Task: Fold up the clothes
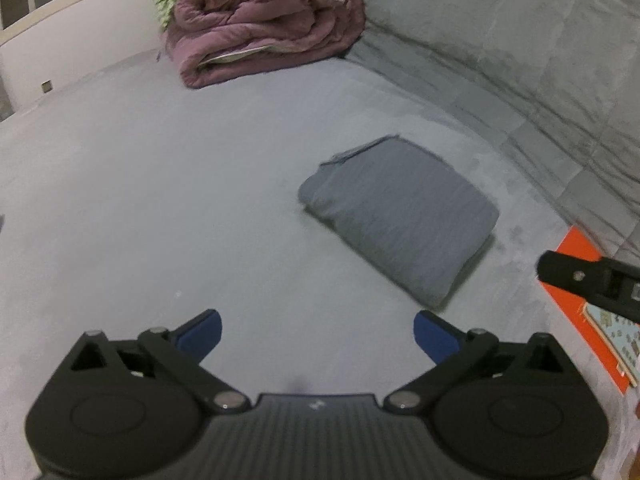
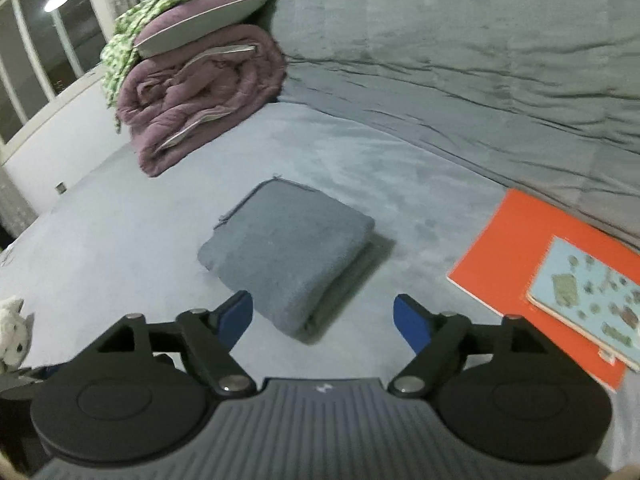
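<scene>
A: Where's the cloth?
B: Folded, mid-frame on the bed (image 2: 120,216), clear of both tongs: left tongs (image 1: 318,334) and right tongs (image 2: 323,320) spread, empty.
A: Around it?
B: Purple quilt (image 2: 200,96) upper left, orange book (image 2: 516,248) right, its lower edge cut off. Cloth (image 2: 288,252) unobstructed.

Folded garment (image 2: 290,256) mid-bed (image 2: 120,240), rolled quilt (image 2: 200,96) behind at left under pillows (image 2: 208,16), books (image 2: 540,264) at right.
</scene>
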Demonstrator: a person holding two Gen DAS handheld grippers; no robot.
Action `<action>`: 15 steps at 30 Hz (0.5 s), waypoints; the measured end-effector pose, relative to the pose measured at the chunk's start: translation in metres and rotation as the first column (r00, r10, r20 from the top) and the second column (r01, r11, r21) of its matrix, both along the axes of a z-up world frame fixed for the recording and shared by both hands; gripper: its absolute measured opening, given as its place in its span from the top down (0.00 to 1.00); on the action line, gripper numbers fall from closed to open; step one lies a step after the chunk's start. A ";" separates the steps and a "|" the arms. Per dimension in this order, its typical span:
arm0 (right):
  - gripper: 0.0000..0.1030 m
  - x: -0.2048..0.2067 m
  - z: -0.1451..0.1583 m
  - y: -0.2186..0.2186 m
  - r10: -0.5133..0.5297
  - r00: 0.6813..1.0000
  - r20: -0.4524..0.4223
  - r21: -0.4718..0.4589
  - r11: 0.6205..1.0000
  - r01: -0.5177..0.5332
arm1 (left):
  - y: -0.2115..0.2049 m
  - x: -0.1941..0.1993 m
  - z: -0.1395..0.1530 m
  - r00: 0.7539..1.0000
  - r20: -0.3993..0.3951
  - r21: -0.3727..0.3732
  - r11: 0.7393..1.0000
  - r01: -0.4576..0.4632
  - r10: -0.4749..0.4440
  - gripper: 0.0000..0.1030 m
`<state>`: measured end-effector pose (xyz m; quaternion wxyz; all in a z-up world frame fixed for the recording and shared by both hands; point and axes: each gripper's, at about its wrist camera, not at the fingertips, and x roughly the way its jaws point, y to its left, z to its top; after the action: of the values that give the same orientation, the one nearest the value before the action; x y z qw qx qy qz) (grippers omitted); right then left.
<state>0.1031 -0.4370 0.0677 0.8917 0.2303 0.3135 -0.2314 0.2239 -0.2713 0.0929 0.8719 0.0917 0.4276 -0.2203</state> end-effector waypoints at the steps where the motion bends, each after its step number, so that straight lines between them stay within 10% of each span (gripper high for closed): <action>1: 0.16 -0.003 0.001 0.004 -0.005 1.000 0.002 0.000 1.000 0.005 | 0.001 -0.002 0.000 1.000 0.001 0.006 1.000 -0.004 0.004 0.01; 15: 0.00 -0.010 0.006 0.020 0.016 1.000 0.014 -0.062 0.998 -0.015 | 0.000 -0.002 -0.019 0.999 -0.026 0.050 0.998 -0.025 0.026 0.01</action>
<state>0.0933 -0.4173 0.0738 0.9024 0.2018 0.3015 -0.2323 0.2221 -0.2712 0.0743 0.8663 0.1050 0.4457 -0.1996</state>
